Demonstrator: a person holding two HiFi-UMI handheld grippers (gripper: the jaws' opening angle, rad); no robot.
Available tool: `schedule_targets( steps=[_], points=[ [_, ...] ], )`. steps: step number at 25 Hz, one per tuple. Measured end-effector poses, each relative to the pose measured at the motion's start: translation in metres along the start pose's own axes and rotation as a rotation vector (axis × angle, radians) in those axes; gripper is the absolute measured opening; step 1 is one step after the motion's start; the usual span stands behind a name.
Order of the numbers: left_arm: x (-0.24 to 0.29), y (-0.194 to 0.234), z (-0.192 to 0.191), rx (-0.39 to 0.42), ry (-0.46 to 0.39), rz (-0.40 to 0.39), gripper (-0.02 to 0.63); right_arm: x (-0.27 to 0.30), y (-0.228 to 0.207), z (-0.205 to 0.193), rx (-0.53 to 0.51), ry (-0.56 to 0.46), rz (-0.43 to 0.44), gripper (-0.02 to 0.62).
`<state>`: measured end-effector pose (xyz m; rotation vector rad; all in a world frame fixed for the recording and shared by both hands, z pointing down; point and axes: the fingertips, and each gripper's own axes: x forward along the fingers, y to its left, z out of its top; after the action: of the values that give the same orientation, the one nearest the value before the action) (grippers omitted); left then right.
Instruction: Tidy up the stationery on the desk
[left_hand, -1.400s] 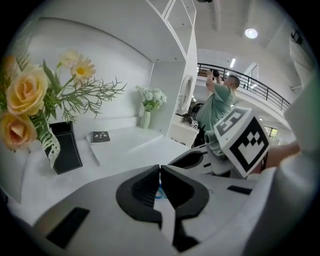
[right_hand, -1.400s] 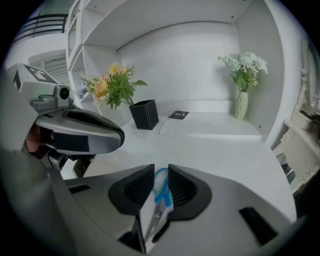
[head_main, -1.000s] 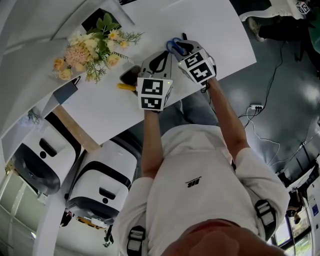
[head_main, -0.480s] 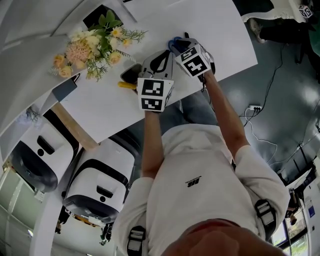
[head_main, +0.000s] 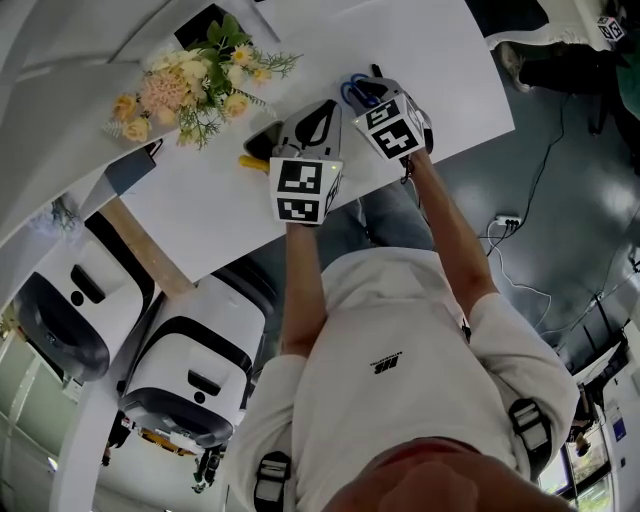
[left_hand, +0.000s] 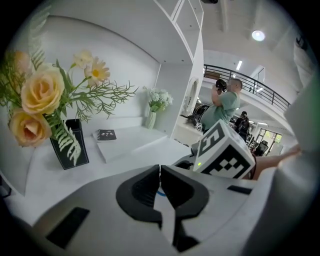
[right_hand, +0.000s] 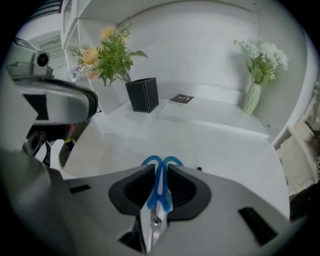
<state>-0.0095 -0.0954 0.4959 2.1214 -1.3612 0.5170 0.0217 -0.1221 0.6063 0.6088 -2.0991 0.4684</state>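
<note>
A pair of blue-handled scissors (right_hand: 159, 187) stands upright between the jaws of my right gripper (right_hand: 160, 180), which is shut on it. The handle loops stick out past the jaw tips and hang over the white desk (right_hand: 210, 145). In the head view the scissors (head_main: 351, 90) show just beyond the right gripper (head_main: 368, 99). My left gripper (left_hand: 160, 181) is close beside it on the left, its jaws pressed together with nothing held. In the head view the left gripper (head_main: 317, 110) hovers over the desk's near edge.
A black pen holder (right_hand: 142, 95) with yellow flowers stands at the back left. A small notebook (right_hand: 181, 98) lies on a raised white ledge, with a white vase (right_hand: 251, 102) to the right. A yellow item (head_main: 252, 163) and a dark object (head_main: 262, 146) lie left of the left gripper.
The right gripper with the scissors has edged slightly farther over the desk. The left gripper has hardly moved. The head camera has shifted a little.
</note>
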Motion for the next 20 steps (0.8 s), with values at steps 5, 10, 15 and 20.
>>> schedule_targets(
  steps=[5, 10, 15, 20],
  points=[
    [-0.013, 0.003, 0.003, -0.004, -0.02, 0.015, 0.0, -0.03, 0.004, 0.017, 0.02, -0.088, -0.008, 0.06],
    [-0.03, 0.006, 0.007, -0.008, -0.048, 0.031, 0.0, -0.061, 0.01, 0.036, 0.032, -0.179, -0.016, 0.058],
    [-0.053, 0.011, 0.011, -0.015, -0.081, 0.055, 0.0, -0.087, 0.025, 0.059, 0.014, -0.252, -0.013, 0.057],
    [-0.081, 0.02, 0.014, -0.02, -0.12, 0.09, 0.0, -0.106, 0.05, 0.081, -0.01, -0.311, 0.024, 0.057]
  ],
)
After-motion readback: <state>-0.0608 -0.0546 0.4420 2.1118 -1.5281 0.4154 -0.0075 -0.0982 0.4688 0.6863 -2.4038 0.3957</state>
